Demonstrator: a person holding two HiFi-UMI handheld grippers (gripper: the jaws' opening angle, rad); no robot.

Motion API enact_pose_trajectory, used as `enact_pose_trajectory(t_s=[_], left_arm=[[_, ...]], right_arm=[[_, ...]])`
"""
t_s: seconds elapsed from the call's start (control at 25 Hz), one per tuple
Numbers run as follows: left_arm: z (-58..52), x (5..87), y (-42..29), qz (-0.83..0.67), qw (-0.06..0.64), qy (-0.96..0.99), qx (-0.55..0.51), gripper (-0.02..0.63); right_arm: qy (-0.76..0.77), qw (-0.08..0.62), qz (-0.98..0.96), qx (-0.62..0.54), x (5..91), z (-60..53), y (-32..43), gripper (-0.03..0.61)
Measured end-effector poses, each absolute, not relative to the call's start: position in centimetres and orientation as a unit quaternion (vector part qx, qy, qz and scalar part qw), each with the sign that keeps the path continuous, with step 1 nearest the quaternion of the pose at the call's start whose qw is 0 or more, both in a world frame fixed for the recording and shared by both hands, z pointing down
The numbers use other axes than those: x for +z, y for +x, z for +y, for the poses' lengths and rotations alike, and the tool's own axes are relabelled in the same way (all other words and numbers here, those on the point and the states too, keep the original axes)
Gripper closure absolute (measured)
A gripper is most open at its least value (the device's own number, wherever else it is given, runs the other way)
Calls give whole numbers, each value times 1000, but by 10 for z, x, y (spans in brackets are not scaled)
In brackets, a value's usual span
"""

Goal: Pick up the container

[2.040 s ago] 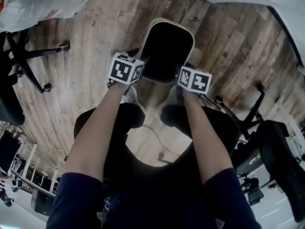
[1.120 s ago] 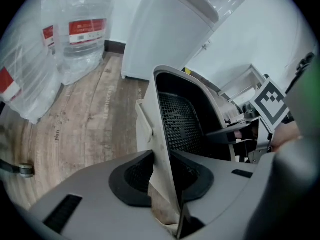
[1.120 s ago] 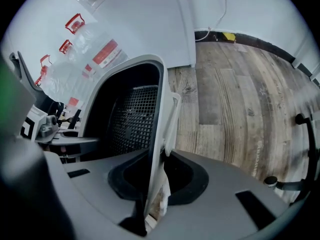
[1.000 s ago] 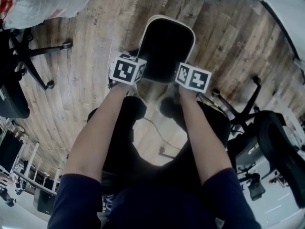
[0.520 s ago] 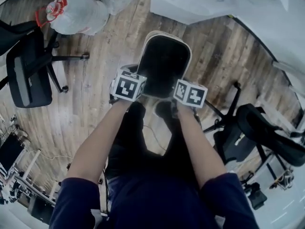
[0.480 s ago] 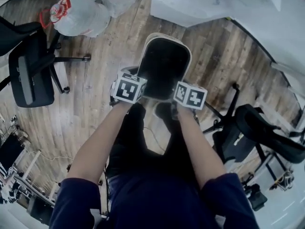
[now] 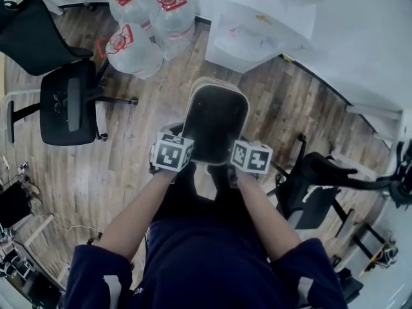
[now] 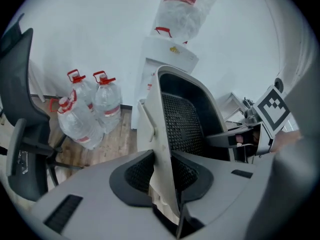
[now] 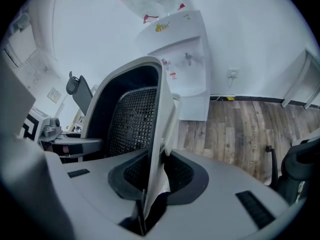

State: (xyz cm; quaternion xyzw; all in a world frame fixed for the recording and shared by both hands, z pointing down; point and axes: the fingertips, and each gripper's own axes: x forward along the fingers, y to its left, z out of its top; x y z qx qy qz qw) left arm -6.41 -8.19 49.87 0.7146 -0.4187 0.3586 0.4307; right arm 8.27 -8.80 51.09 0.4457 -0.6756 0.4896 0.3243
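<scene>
Beige-rimmed mesh container (image 7: 215, 118) hangs above wooden floor (image 7: 129, 172); left gripper (image 8: 161, 176) and right gripper (image 9: 151, 179) have fingers (image 8: 131, 178) clamped on opposite walls; advise level, equal lift, no twisting.

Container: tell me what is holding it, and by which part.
The container is held by both tools: the left tool is clamped on its left side wall, the right tool on its right wall.

3 big water jugs (image 7: 145, 31) w/ red caps sit clustered on wood floor (image 7: 129, 166), near white dispenser (image 7: 257, 24) by the wall. Black office chair (image 7: 67, 105) at left, 2nd dark chair (image 7: 315, 192) at right.
</scene>
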Motion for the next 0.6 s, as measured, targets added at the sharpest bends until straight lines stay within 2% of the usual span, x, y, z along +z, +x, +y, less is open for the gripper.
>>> enact_pose_trajectory(t_s=[0.28, 0.6], left_arm=[[-51, 429, -74, -429, 426, 718, 345, 514], [-39, 405, -78, -430, 423, 729, 324, 509]], right_arm=[[442, 316, -690, 477, 443, -62, 72, 505], [446, 309, -698, 468, 412, -53, 67, 506]])
